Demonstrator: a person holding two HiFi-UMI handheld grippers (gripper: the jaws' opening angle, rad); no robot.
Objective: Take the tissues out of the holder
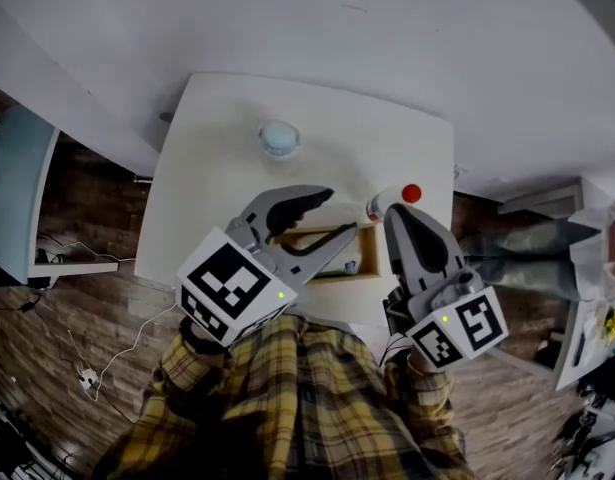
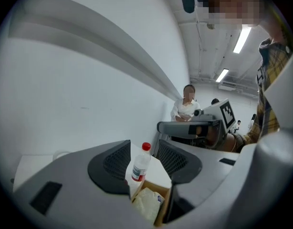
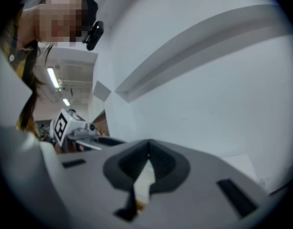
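Note:
A wooden tissue holder (image 1: pixel 368 260) stands on the white table (image 1: pixel 217 168), near its front edge. In the left gripper view a pale pack of tissues (image 2: pixel 147 203) lies inside the holder (image 2: pixel 163 209). My left gripper (image 1: pixel 337 218) hovers over the holder with its jaws wide apart and nothing between the pads (image 2: pixel 118 165); the tissues show below the left gripper (image 2: pixel 145 159). My right gripper (image 1: pixel 395 214) hangs just right of the holder, and in its own view the right gripper (image 3: pixel 147 152) is shut with its tips touching, on nothing.
A clear bottle with a red cap (image 1: pixel 391 201) stands just behind the holder, seen also between my left jaws as the bottle (image 2: pixel 139 165). A round pale blue object (image 1: pixel 279 139) sits farther back on the table. A white wall rises behind. People stand in the background.

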